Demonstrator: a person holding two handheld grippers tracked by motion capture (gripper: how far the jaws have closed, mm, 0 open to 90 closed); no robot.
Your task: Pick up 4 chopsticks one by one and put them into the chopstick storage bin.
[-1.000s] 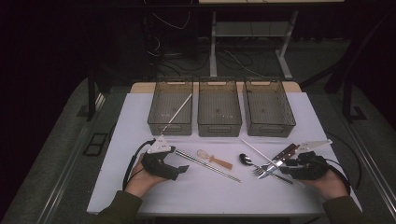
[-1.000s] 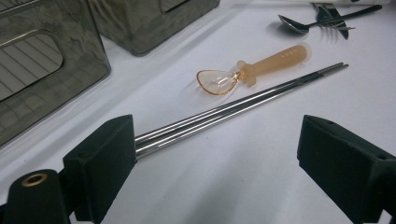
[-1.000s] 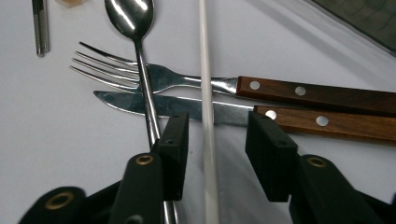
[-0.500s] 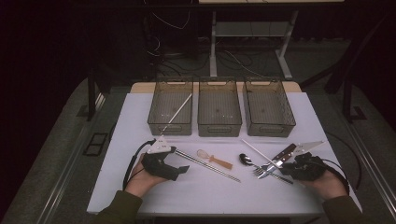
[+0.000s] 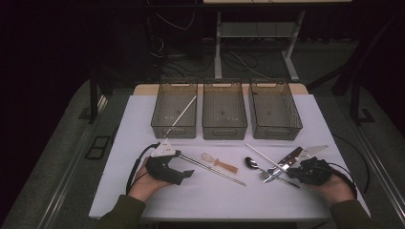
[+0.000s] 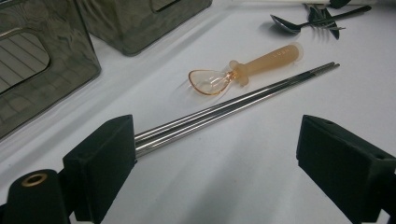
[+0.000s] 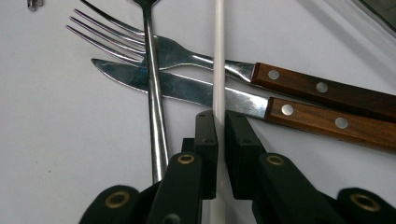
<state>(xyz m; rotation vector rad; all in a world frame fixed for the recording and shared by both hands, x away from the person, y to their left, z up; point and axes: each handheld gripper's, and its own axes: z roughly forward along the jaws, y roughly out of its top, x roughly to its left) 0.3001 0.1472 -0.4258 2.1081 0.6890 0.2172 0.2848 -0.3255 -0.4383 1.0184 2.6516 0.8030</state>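
Right gripper (image 7: pixel 218 122), near the desk's right front corner: jaws have just been closing and now pinch a thin white stick (image 7: pixel 218 56) between the pads. In the right gripper view the stick runs straight up between the jaws and crosses over the wood-handled knife (image 7: pixel 187 89) and the wood-handled fork (image 7: pixel 177 52). A metal spoon's handle (image 7: pixel 154 102) lies just beside the jaws on their left.

Step in hand, as I read it: pick this stick out of the cutlery pile. Grip looks centred on the stick. To do it well, lift straight up before moving sideways, because the stick rests on the knife and fork and a drag could scatter them. Hold is near one end, so the far end may droop or swing; keep the lift slow and level.

Left gripper (image 6: pixel 215 154), toward the left front: jaws spread wide, holding nothing. A pair of metal chopsticks (image 6: pixel 233 105) lies on the desk and passes beside its left pad; whether they touch I cannot tell. Beyond them, a small amber spoon (image 6: pixel 243 72).

Far side: three mesh bins along the back edge. The left bin (image 5: pixel 174 110) has a white stick (image 5: pixel 181 116) leaning in it, likely the mate and the destination. Middle bin (image 5: pixel 224 109) and right bin (image 5: pixel 275 109) look bare.
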